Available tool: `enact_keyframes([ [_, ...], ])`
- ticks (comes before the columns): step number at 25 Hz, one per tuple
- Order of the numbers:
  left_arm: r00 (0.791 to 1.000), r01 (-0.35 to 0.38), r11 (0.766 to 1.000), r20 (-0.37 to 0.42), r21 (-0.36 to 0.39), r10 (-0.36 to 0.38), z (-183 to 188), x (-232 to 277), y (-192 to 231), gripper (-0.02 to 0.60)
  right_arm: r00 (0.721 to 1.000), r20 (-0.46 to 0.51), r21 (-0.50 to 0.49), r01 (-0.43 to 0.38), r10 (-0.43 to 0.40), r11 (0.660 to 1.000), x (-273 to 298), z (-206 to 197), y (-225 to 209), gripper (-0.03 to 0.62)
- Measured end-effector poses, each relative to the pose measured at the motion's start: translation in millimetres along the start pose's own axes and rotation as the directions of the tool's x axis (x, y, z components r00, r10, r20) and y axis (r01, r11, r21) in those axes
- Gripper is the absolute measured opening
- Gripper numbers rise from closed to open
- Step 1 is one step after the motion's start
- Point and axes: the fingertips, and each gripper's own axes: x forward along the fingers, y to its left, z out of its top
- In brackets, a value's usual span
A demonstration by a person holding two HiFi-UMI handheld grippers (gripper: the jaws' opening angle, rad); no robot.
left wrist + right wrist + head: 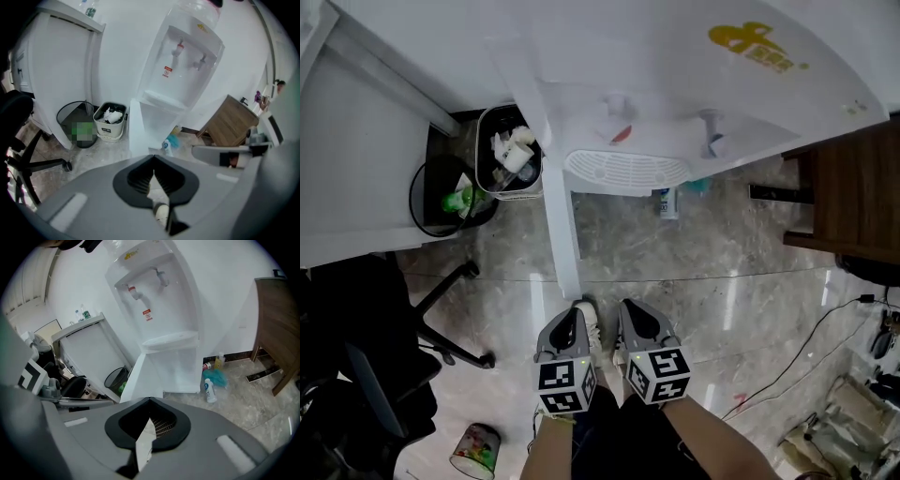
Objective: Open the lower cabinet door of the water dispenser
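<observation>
The white water dispenser (pixel 675 103) stands at the top of the head view. Its lower cabinet door (pixel 562 234) is swung out toward me and shows edge-on as a narrow white panel. The same door (pixel 140 376) stands open to the left of the cabinet opening (pixel 176 364) in the right gripper view. My left gripper (pixel 581 309) and right gripper (pixel 628 306) hang side by side over the floor, a little short of the door's free edge and touching nothing. Both have their jaws together with nothing between them.
A white bin full of rubbish (pixel 511 155) and a black mesh bin (pixel 441 192) sit left of the dispenser. An office chair (pixel 384 375) is at the lower left. A wooden cabinet (pixel 853 197) stands right, a bottle (pixel 668 202) by the dispenser, cables (pixel 806 356) on the floor.
</observation>
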Motion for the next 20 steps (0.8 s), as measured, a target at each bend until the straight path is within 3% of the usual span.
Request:
enact_keyframes([
  [20, 1.0, 0.008, 0.999, -0.013, 0.038, -0.008, 6.2, 11.8, -16.2, 0.008, 1.0, -0.01, -0.005, 0.021, -0.022, 1.0, -1.8, -3.6, -15.6, -0.003],
])
